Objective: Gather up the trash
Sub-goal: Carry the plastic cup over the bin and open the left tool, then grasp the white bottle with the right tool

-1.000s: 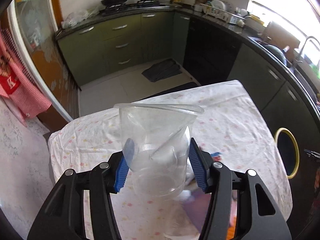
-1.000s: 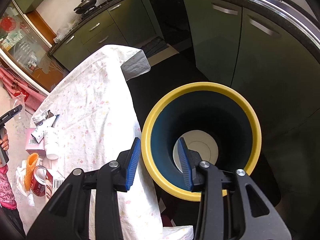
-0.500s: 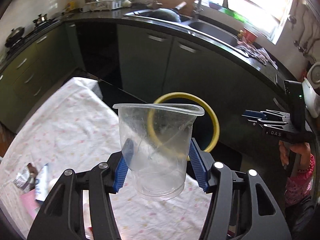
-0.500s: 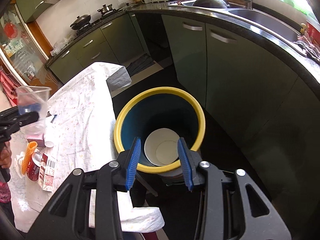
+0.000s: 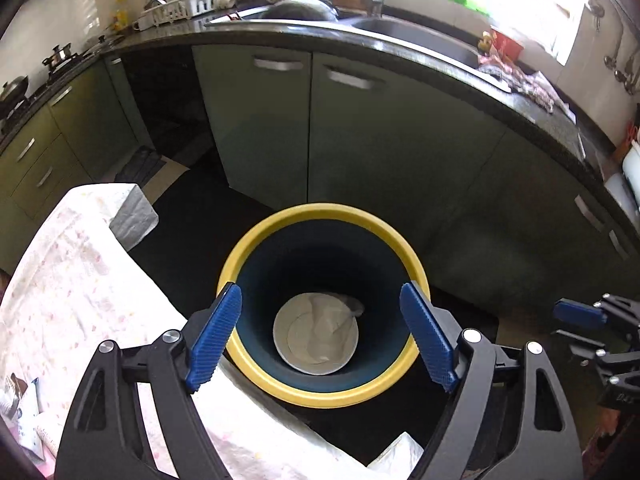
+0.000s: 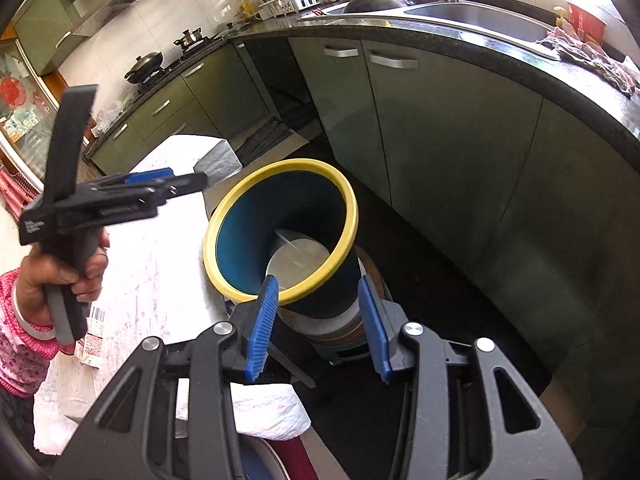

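Observation:
A blue trash bin with a yellow rim (image 5: pixel 323 394) stands on the dark floor beside the table; it also shows in the right wrist view (image 6: pixel 280 296). A white paper bowl (image 5: pixel 316 334) lies at its bottom, and the clear plastic cup (image 6: pixel 298 252) shows faintly inside. My left gripper (image 5: pixel 322 338) is open and empty right above the bin mouth; it also shows in the right wrist view (image 6: pixel 160 184). My right gripper (image 6: pixel 318 326) is open and empty, a little back from the bin; it shows at the right edge of the left wrist view (image 5: pixel 580 320).
The table with a flowered white cloth (image 5: pixel 80 300) lies left of the bin, with packets and wrappers (image 5: pixel 20 400) and a small carton (image 6: pixel 94 338) on it. Green kitchen cabinets (image 5: pixel 360 140) and a dark counter with a sink (image 5: pixel 420 36) curve behind the bin.
My left gripper swung from the table to above the bin, opened and let go of the clear cup, which is now in the bin. My right gripper drew back from the bin.

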A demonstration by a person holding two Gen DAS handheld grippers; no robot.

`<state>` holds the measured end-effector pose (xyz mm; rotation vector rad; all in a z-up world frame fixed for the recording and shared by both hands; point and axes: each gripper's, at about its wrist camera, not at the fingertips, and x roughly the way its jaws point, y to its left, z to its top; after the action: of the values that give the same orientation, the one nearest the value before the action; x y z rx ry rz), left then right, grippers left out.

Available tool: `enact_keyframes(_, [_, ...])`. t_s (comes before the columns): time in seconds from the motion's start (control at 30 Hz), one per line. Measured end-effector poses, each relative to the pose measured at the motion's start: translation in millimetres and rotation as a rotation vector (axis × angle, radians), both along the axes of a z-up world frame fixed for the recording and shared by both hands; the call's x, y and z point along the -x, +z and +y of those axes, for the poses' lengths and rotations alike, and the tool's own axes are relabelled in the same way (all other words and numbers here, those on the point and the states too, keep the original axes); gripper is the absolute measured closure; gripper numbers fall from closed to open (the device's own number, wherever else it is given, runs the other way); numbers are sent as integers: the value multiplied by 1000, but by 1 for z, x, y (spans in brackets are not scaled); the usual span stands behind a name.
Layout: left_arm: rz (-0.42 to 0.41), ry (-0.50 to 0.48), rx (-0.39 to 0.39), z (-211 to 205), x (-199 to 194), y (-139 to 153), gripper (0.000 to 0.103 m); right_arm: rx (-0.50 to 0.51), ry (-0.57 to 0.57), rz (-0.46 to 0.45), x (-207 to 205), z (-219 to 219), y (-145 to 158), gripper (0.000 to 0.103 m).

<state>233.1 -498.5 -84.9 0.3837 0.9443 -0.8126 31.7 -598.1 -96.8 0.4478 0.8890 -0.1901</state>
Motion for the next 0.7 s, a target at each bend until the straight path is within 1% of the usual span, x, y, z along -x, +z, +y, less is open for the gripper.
enact_keyframes(0.07, [-35,0,36,22,5,19,22,0,9,1,-1,3,-2,63])
enact_keyframes(0.13, [-85,10,87,47,20,43,22,-1,26,8,-5,8,-6,63])
enact_keyframes(0.17, [-104,18,112,60,26,54,19,-3,36,11,-7,10,-7,63])
enact_keyframes(0.2, [-123,31,140,79,34,66,14,-4,47,14,-10,14,-9,63])
enact_keyframes(0.23, [-138,48,168,98,41,77,13,-4,59,19,-13,18,-11,63])
enact_keyframes(0.37, [-190,122,240,179,69,110,10,2,115,34,-29,39,-13,63])
enact_keyframes(0.43, [-235,178,263,224,80,120,7,10,157,41,-36,56,-13,62])
enact_keyframes(0.5, [-297,248,271,270,95,129,5,15,211,46,-44,77,-11,61])
enact_keyframes(0.6, [-374,365,247,327,112,129,5,27,314,65,-63,118,-12,61])
enact_keyframes(0.63, [-384,404,244,345,117,128,5,35,357,73,-69,134,-12,61])
enact_keyframes(0.7, [-376,464,258,383,124,122,5,34,464,76,-82,167,-11,61])
